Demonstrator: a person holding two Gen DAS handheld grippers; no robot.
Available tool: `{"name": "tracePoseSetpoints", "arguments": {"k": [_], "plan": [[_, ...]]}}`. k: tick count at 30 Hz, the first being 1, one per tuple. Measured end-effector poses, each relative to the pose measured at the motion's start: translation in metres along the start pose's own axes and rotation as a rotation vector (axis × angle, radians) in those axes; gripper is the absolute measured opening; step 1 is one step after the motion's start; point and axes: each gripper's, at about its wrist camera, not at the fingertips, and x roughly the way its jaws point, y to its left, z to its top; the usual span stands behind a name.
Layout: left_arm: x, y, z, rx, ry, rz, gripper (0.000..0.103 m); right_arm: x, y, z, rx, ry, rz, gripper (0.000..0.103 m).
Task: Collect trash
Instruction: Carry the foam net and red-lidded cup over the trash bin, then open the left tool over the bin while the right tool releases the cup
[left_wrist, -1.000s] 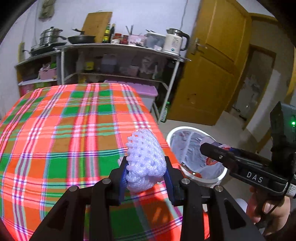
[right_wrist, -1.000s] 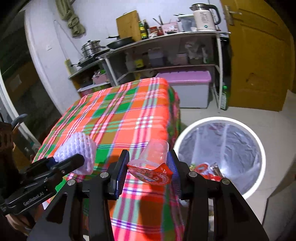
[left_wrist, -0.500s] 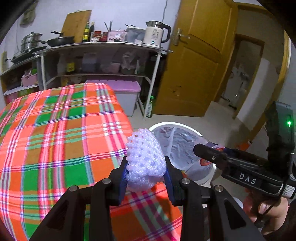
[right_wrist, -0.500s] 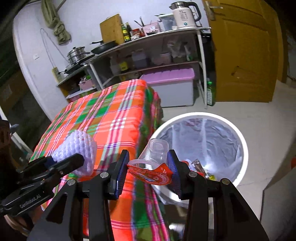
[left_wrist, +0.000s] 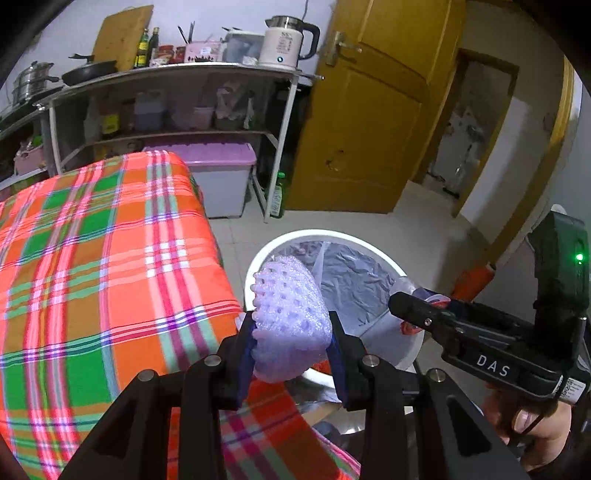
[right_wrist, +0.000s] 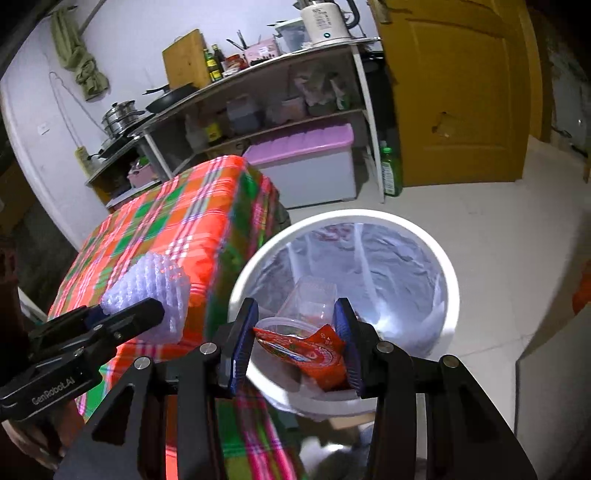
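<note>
Both grippers are swinging off the plaid table (left_wrist: 92, 277) toward the white bin (right_wrist: 448, 280), the left gripper (left_wrist: 291, 332) clamping a foam fruit net (left_wrist: 290, 314), the right gripper (right_wrist: 297, 336) clamping a plastic cup (right_wrist: 310, 314) above the bin, neither dropped yet.

We see a worktop (left_wrist: 92, 266) covered by an orange, green and pink plaid cloth (right_wrist: 177, 221) that hangs over its edge. Beside it, on the pale tiled floor (right_wrist: 498, 240), stands a round white trash bin (right_wrist: 448, 280) lined with a clear bag. Farther back on the floor sit a grey storage box with a lilac lid (right_wrist: 306, 162) under a metal shelf rack (left_wrist: 170, 74), and a green bottle (right_wrist: 391, 170) just beside the rack's leg.
</note>
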Motion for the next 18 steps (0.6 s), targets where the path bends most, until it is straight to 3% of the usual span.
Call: {"name": "tracePoseSetpoints", "arguments": {"k": [11,15,18], "plan": [[0.053,-0.009,0.009,0.011,0.108,-0.033,0.037,0.034,-0.031,-0.002,0.042,0.071,-0.033,0.044],[0.068,-0.004,0.008,-0.009,0.142,-0.032,0.049,0.041,-0.034,-0.004,0.044,0.085,-0.056,0.045],[0.070,0.000,0.008,-0.025,0.138,-0.028,0.058,0.040,-0.036,-0.005,0.054,0.074,-0.053,0.051]]}}
